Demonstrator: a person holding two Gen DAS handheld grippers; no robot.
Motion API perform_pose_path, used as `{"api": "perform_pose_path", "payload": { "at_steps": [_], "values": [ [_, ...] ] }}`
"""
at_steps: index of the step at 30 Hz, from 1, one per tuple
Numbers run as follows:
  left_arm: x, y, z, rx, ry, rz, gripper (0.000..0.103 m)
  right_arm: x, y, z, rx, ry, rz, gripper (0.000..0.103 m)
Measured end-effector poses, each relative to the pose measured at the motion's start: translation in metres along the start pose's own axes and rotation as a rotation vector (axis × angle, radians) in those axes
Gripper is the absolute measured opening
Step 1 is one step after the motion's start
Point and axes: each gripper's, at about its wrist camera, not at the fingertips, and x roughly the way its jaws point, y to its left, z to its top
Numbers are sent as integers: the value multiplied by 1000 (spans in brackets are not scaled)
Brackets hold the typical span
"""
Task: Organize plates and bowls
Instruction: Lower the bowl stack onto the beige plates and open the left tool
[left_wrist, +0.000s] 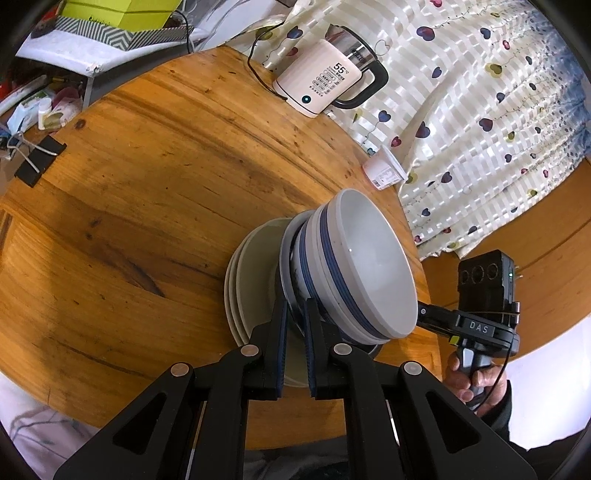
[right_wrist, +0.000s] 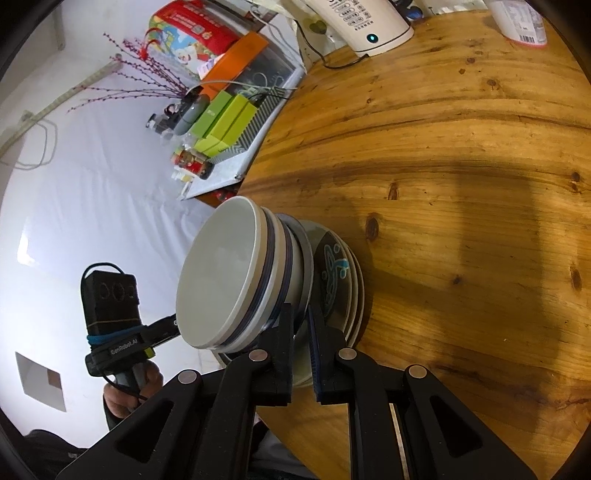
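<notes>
A stack of white bowls with blue bands (left_wrist: 354, 273) sits nested on a grey plate, on top of a pile of plates (left_wrist: 240, 291) on the round wooden table (left_wrist: 147, 184). My left gripper (left_wrist: 295, 314) is shut on the rim of the grey plate under the bowls. My right gripper (right_wrist: 301, 321) is shut on the same plate's rim from the opposite side. In the right wrist view the bowls (right_wrist: 236, 280) rest over a dark plate with a blue pattern (right_wrist: 332, 273). The whole pile appears tilted in both views.
An electric kettle (left_wrist: 325, 81) showing 55 stands at the table's far edge, with its cord. A small white cup (left_wrist: 384, 170) lies beside a heart-print cloth (left_wrist: 480, 110). A binder clip (left_wrist: 37, 162) lies left. A cluttered shelf with green boxes (right_wrist: 225, 122) borders the table.
</notes>
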Motion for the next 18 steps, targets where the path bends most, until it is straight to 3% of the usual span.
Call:
{"api": "perform_pose_path", "payload": {
  "at_steps": [7,18],
  "values": [
    [-5,-7,-4,33,-20,51,10,-8,1,-9,-13,-15,-36,12],
    [-17,-37,-17,121,-71,153,11,-26,34,-30,-123,-49,-107,44]
  ]
}}
